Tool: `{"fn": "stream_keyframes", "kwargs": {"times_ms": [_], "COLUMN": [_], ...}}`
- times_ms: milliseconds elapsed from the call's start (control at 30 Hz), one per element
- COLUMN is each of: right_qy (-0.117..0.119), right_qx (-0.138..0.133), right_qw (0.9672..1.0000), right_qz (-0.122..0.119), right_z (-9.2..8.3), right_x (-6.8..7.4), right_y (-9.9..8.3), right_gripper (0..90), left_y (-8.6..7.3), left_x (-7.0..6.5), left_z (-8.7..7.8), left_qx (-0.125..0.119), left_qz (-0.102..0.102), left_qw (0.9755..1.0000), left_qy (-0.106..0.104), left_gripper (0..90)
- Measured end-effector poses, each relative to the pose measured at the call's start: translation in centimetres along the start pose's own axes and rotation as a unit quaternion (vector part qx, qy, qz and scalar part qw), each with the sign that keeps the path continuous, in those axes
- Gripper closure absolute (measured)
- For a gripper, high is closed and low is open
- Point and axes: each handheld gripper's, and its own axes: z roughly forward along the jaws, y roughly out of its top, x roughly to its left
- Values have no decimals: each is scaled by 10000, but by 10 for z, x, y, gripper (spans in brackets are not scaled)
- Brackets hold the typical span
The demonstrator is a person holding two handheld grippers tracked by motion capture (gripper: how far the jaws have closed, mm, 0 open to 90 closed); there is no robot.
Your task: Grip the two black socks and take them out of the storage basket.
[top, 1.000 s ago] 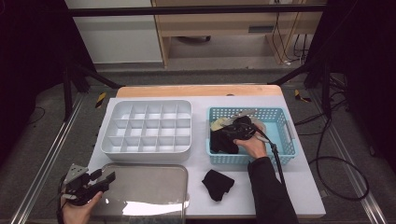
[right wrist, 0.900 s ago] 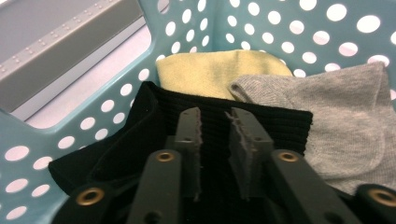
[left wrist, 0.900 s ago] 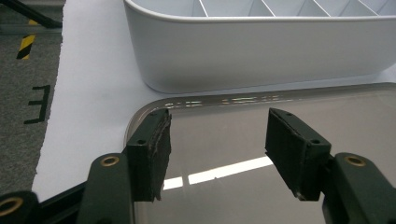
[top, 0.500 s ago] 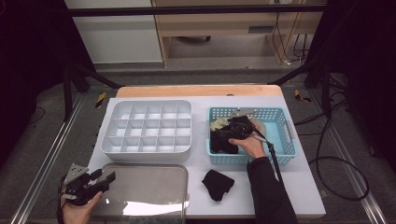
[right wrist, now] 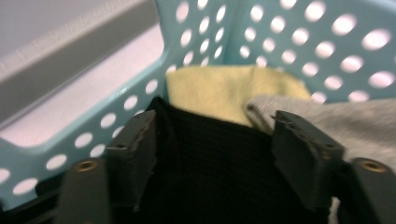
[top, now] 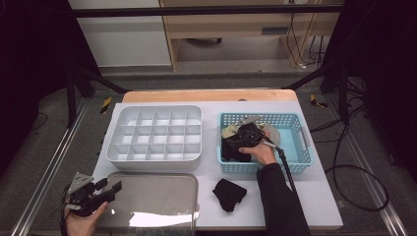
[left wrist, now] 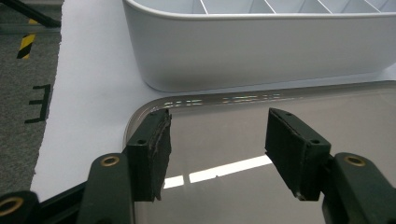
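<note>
In the blue basket [top: 295, 123], the right gripper [right wrist: 215, 135] is held apart over a black cloth [right wrist: 210, 163], its jaws having just been closing, presumably for a grasp. The left gripper [left wrist: 215, 140] is parked apart above the glossy tray [left wrist: 280, 196].

Table [top: 314, 201]: white top, pale wooden strip along the far edge. Directly on it: white compartmented organiser tray [top: 155, 135], left of centre; turquoise perforated basket [top: 300, 142], right, holding cloths; clear lid [top: 152, 201] lying flat at near left; crumpled black cloth [top: 229, 193] near the front, below the basket.
</note>
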Motion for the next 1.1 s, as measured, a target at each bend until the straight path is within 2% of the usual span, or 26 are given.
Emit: {"fn": "stream_keyframes", "kwargs": {"times_ms": [100,200,300,400,567,700,800,933,1033,1100], "right_qy": [-59,-144,-97,1,153,159,45,-357,-457,-451], "right_qx": [106,231,269,242,90,-210,-426,-710,-665,-645], "right_qw": [9999,9995,9992,9987,9982,9980,9970,9940,9932,9935], "right_qz": [94,129,287,453,571,582,646,752,834,817], "right_z": [0,-2,-4,-7,-13,-21,-27,-31,-27,-24], "right_x": [-1,-2,-2,-5,-9,-9,-11,-18,-24,-24], "right_y": [0,2,2,2,3,6,9,9,7,6], "right_gripper": [485,649,787,878,897,899,899,897,884,804], "left_y": [0,0,0,0,0,0,0,0,0,0], "left_x": [0,0,-1,0,0,0,0,0,0,0], "left_z": [0,1,1,1,1,0,1,1,1,1], "left_qx": [3,14,18,24,11,7,15,15,18,17], "left_qz": [-17,-10,12,0,-8,-13,-3,-7,-11,-18], "left_qw": [10000,10000,10000,10000,10000,10000,10000,10000,10000,10000], "left_qy": [-5,-5,-6,-1,-7,-8,-4,-2,1,-1], "left_gripper": [400,400,400,400,400,400,400,400,400,400]}}
